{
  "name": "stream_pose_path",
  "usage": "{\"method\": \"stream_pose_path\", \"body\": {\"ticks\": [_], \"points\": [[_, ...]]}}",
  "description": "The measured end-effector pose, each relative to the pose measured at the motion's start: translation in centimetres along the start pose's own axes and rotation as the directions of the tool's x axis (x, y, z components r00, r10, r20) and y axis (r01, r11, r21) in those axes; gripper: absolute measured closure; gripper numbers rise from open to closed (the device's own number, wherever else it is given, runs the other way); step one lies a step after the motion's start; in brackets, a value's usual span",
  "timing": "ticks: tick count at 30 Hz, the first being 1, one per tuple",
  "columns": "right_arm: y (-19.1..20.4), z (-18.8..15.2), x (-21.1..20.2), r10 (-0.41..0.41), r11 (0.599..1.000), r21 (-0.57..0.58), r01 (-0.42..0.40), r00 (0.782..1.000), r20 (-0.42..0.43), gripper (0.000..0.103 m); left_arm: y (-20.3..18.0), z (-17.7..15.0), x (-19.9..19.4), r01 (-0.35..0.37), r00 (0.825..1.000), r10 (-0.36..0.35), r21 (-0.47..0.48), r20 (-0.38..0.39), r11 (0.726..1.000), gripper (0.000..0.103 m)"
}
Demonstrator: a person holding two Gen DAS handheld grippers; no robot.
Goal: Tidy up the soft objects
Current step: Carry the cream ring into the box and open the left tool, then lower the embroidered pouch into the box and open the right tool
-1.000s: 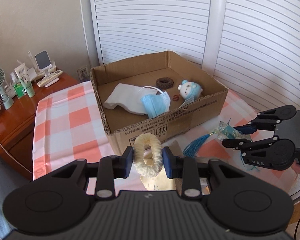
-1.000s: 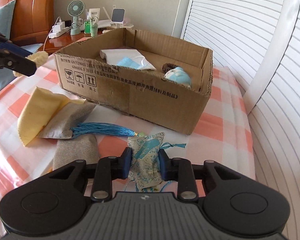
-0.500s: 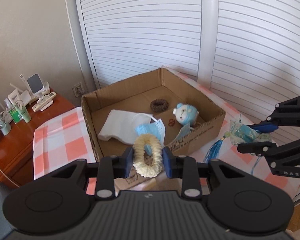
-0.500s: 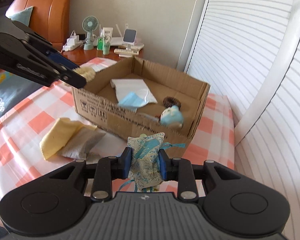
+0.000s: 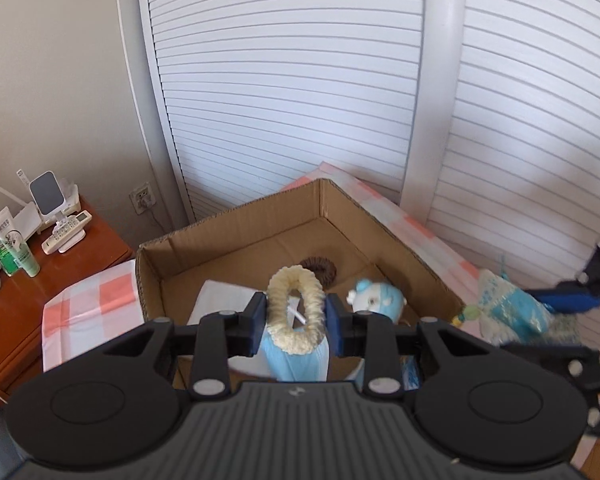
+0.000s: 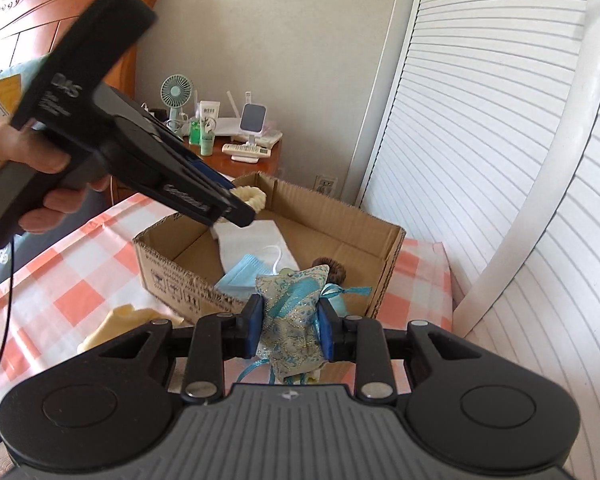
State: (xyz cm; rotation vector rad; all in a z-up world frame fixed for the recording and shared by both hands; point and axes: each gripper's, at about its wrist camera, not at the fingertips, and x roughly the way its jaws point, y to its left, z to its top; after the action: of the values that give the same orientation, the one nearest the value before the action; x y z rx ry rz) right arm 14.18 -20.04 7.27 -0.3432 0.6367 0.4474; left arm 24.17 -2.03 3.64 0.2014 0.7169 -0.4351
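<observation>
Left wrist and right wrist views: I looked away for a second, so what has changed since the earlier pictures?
Both tools rose and carried their loads toward the cardboard box. The left tool brought the cream scrunchie from in front of the box to above its inside. The right tool lifted the blue sachet off the checked cloth. Both grips stayed shut; the box contents did not move.

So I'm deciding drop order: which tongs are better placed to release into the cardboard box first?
Probably left. The left tongs hold the cream scrunchie over the cardboard box, while the right tongs grip the brocade sachet short of its near wall.
</observation>
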Motion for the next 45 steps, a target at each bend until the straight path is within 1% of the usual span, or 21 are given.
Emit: {"method": "stream_pose_path", "body": {"ticks": [2,4,5,6,7,8,9,10,12,16,18,21,25,28,31,37,42,43,45], "points": [[-0.4,0.3,0.0,-0.006,1.000,0.005,0.006,1.000,0.007,0.070,0.0,0.7,0.9,0.009,1.000,-0.009,-0.011,-0.001,1.000,0.073],[-0.9,0.6,0.0,-0.017,1.000,0.009,0.016,1.000,0.010,0.070,-0.3,1.1,1.6,0.020,1.000,-0.020,-0.024,0.010,1.000,0.070],[-1.1,0.7,0.1,-0.022,1.000,0.011,0.022,1.000,0.010,0.070,-0.4,1.3,1.9,0.035,0.999,-0.035,-0.033,0.023,0.999,0.064],[-1.3,0.8,0.1,-0.026,1.000,0.012,0.026,1.000,0.010,0.070,-0.6,1.4,2.2,0.055,0.998,-0.054,-0.039,0.033,0.998,0.040],[-1.6,0.9,0.1,-0.030,0.999,0.015,0.030,0.999,0.011,0.070,-0.7,1.4,2.3,0.067,0.997,-0.065,-0.045,0.042,0.997,0.025],[-1.8,1.0,0.2,-0.035,0.999,0.018,0.035,0.999,0.011,0.070,-0.9,1.3,2.3,0.057,0.997,-0.054,-0.050,0.057,0.997,0.003],[-1.9,1.0,0.2,-0.038,0.999,0.024,0.038,0.999,0.010,0.070,-1.2,1.1,2.1,0.038,0.996,-0.034,-0.048,0.078,0.998,0.001],[-2.1,1.0,0.3,-0.038,0.999,0.029,0.038,0.999,0.008,0.070,-1.3,1.0,1.9,0.028,0.996,-0.025,-0.038,0.086,0.999,0.001],[-2.5,1.1,0.5,-0.041,0.998,0.039,0.041,0.999,0.004,0.070,-1.4,0.5,1.5,0.008,0.997,-0.006,-0.027,0.073,1.000,0.001],[-3.0,1.4,1.0,-0.046,0.998,0.050,0.046,0.999,0.000,0.070,-1.5,-0.9,0.0,-0.063,0.998,0.063,-0.024,0.025,0.998,0.001],[-3.2,1.6,1.3,-0.047,0.997,0.056,0.047,0.999,0.000,0.070,-1.7,-2.0,-1.3,-0.116,0.993,0.116,-0.013,0.023,0.993,0.001],[-3.7,2.1,1.8,-0.047,0.997,0.068,0.047,0.999,0.005,0.070,-1.8,-3.7,-3.2,-0.162,0.987,0.162,-0.028,0.020,0.986,0.001],[-4.1,2.9,2.5,-0.039,0.995,0.087,0.038,0.999,0.017,0.070,-2.1,-5.8,-5.3,-0.159,0.987,0.160,-0.068,0.000,0.985,0.001],[-4.2,4.0,3.6,-0.041,0.995,0.090,0.039,0.999,0.016,0.070,-2.6,-7.2,-5.9,-0.140,0.990,0.137,-0.100,-0.030,0.985,0.001],[-4.1,5.2,5.1,-0.029,0.994,0.102,0.028,1.000,0.010,0.070,-3.0,-8.2,-6.3,-0.134,0.991,0.131,-0.135,-0.029,0.982,0.001],[-4.4,7.8,9.6,-0.015,0.991,0.130,0.020,0.999,-0.035,0.070,-3.1,-8.7,-6.4,-0.164,0.986,0.158,-0.138,-0.054,0.977,0.001],[-4.9,9.9,13.8,-0.011,0.987,0.158,0.022,0.998,-0.069,0.070,-3.0,-8.7,-7.0,-0.164,0.986,0.160,-0.144,-0.044,0.976,0.001],[-5.0,10.3,14.7,-0.009,0.985,0.171,0.022,0.997,-0.076,0.069,-3.0,-8.8,-7.0,-0.166,0.986,0.161,-0.146,-0.044,0.975,0.001],[-5.2,10.9,16.4,-0.002,0.982,0.187,0.020,0.995,-0.096,0.052,-2.9,-8.8,-7.1,-0.171,0.985,0.167,-0.149,-0.044,0.974,0.001]]}}
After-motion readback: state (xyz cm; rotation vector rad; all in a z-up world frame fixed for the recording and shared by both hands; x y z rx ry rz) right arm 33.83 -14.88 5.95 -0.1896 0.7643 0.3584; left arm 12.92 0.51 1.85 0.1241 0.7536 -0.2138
